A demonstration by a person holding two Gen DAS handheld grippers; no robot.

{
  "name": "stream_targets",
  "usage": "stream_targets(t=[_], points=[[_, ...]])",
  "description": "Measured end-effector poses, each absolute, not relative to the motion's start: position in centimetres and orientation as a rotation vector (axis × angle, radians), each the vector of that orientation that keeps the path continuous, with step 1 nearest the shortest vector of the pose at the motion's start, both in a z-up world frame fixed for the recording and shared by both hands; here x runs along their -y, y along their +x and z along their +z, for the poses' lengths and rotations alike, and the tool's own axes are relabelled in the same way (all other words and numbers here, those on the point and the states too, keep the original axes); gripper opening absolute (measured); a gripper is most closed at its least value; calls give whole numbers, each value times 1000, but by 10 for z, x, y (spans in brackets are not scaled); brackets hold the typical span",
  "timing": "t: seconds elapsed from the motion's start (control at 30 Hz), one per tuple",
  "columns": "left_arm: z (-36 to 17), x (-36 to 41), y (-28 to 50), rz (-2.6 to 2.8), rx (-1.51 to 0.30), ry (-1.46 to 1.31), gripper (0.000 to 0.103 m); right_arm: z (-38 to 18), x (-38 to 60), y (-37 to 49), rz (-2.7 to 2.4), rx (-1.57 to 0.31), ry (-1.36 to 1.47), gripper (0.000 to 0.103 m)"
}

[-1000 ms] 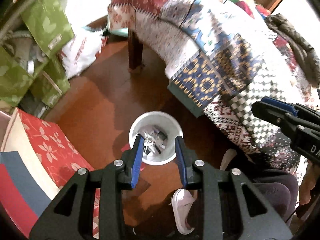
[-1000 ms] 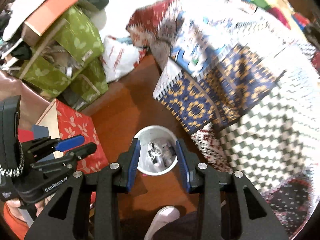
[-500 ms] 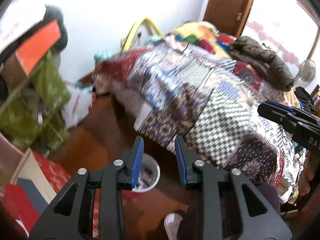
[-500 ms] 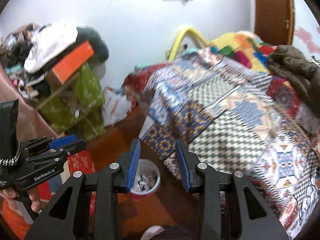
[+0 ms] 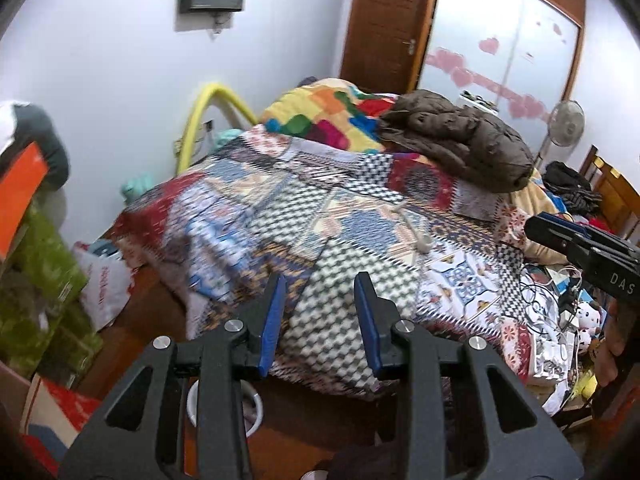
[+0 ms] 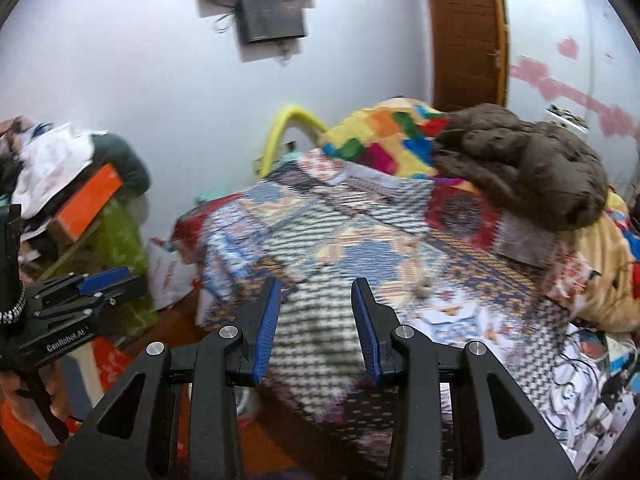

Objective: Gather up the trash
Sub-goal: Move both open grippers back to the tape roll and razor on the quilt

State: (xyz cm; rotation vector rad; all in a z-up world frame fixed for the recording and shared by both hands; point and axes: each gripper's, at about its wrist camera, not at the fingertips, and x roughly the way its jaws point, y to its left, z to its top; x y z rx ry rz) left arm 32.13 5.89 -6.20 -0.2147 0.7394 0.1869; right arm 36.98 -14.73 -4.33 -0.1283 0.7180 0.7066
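Note:
My left gripper (image 5: 320,320) is open and empty, raised over the near edge of the bed. My right gripper (image 6: 314,326) is open and empty too, beside it; it also shows in the left wrist view (image 5: 580,248), and the left one shows in the right wrist view (image 6: 92,288). The white trash bin (image 5: 254,404) stands on the floor below, mostly hidden behind my left fingers. A small whitish scrap (image 5: 424,245) lies on the patchwork bedspread (image 5: 320,216) ahead; it is blurred in the right wrist view (image 6: 424,289). Papers and cables (image 5: 552,320) clutter the bed's right side.
A brown jacket (image 5: 460,136) lies on a colourful blanket at the bed's far end. Green boxes (image 5: 36,288), an orange box and a white plastic bag (image 5: 106,284) are stacked at the left wall. A red floral box (image 5: 60,408) sits near the bin. A door and a fan stand behind.
Both grippers have tilted up from looking down into the trash bin to looking across the bed. The bin has slid to the bottom of the views. Both stay open.

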Motion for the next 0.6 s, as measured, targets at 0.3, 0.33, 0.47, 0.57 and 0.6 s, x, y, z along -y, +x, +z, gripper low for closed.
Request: stream_targets(t=[0.3, 0.33, 0.47, 0.57, 0.6], points=[[-88, -21, 410, 82, -806, -204, 35, -73, 207, 433, 541, -792, -85, 34], [-94, -18, 420, 72, -817, -205, 35, -77, 211, 436, 528, -799, -82, 34], [-118, -8, 455, 40, -857, -210, 35, -102, 224, 461, 493, -855, -65, 34], [-139, -5, 479, 22, -893, -211, 35, -125, 223, 483, 482, -897, -62, 34], [-145, -4, 486, 16, -903, -212, 35, -132, 222, 489, 480, -910, -64, 34]])
